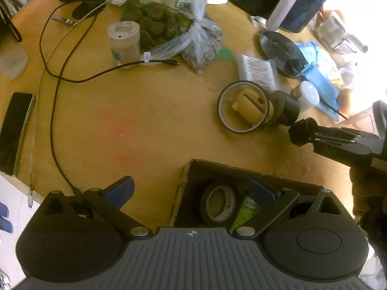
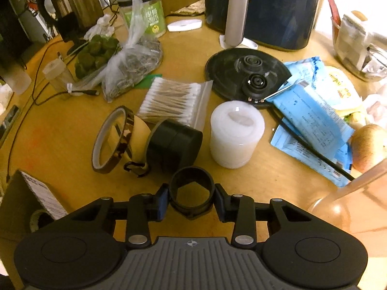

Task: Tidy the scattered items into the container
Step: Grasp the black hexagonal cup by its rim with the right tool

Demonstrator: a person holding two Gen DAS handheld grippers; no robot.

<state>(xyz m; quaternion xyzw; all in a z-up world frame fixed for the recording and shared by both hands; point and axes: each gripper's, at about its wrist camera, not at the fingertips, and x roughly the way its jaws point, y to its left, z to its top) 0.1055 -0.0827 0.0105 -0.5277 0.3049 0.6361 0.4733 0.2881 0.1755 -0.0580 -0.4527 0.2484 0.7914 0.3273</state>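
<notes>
A short black ring (image 2: 192, 191) with a hexagonal hole sits clamped between the pads of the right tool (image 2: 191, 199), just above the wooden bench (image 2: 266, 188). Just beyond it lie a black cylinder (image 2: 174, 145), an amber tape roll (image 2: 113, 140) and a white tub (image 2: 235, 134). The cardboard box (image 1: 217, 166) — holding a roll of tape (image 1: 219, 204) — sits under the left tool (image 1: 191, 191), whose jaws are spread wide and empty.
</notes>
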